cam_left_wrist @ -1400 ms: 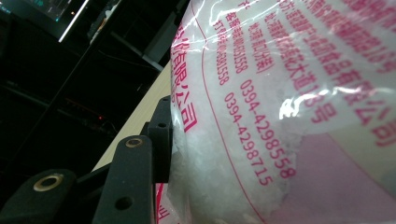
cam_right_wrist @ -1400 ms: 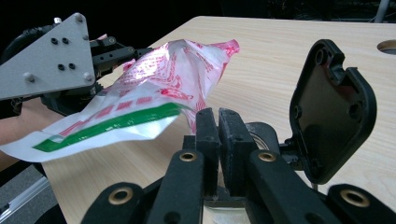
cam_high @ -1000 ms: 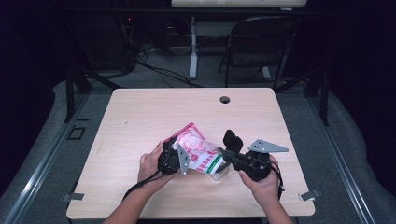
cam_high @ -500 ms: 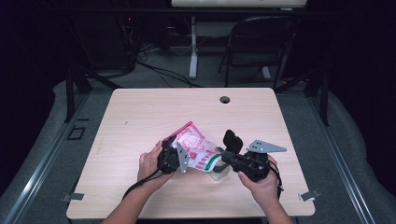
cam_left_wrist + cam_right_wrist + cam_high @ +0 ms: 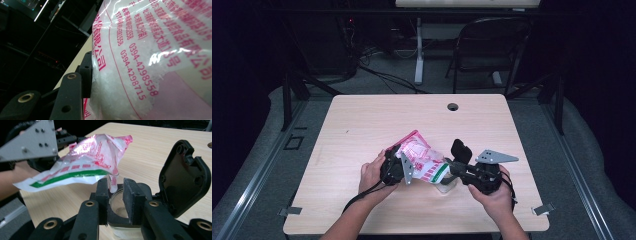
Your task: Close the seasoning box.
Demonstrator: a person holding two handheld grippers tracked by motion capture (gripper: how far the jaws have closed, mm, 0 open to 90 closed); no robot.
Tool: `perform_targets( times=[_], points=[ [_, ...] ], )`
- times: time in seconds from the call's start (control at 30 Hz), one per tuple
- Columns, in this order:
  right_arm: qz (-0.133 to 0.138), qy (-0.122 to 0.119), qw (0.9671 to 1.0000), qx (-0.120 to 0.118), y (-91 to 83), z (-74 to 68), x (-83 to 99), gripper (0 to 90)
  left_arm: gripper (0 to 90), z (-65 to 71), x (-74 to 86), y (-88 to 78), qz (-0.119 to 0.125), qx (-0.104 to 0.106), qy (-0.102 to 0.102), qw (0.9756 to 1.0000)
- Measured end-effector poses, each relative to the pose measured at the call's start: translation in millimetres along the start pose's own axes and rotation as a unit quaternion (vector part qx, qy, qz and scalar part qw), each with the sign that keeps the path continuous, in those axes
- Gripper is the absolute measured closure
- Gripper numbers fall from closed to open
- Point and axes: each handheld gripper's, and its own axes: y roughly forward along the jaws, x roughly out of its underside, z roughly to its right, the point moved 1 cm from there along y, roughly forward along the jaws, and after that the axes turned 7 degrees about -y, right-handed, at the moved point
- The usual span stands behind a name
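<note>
Red-and-white plastic bag (image 5: 421, 159) is hanging tilted over the wooden table (image 5: 362, 125) near its front edge, and your left gripper (image 5: 398, 169) is pinching it. Your right gripper (image 5: 456, 169) has just been opening its jaws around the clear jar (image 5: 119, 208), sitting under the bag's mouth.

A: Where are the two hands in the high view?

B: Both come in from the bottom edge. The left hand (image 5: 373, 175) is at lower centre-left and carries the left gripper (image 5: 398, 170), which points to the right of the frame. The right hand (image 5: 492, 194) is at lower centre-right.

A: And the right gripper (image 5: 460, 167)?

B: It points left, toward the other one. Its jaws have just been opening and stand apart.
</note>
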Motion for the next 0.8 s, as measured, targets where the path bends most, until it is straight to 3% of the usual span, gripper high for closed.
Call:
perform_targets(
  times=[0.23,0.5,0.57,0.8],
  points=[
    [-0.009,-0.017,0.9998,0.008,2.9,-2.0,0.7,69.0,58.9,-0.1,-0.1,0.5,0.001,0.000,-0.002,1.0000],
    [-0.004,-0.042,0.9990,0.016,4.5,-8.5,-1.8,64.0,58.9,3.6,-3.5,0.3,0.005,0.000,0.016,0.9999],
    [-0.005,-0.047,0.9988,0.015,4.8,-9.8,-2.1,64.0,58.9,3.7,-4.5,0.0,0.004,0.000,0.025,0.9997],
    [-0.007,-0.051,0.9986,0.012,6.0,-12.0,-2.0,66.1,59.0,5.9,-4.2,1.1,0.004,0.004,0.026,0.9996]
  ],
)
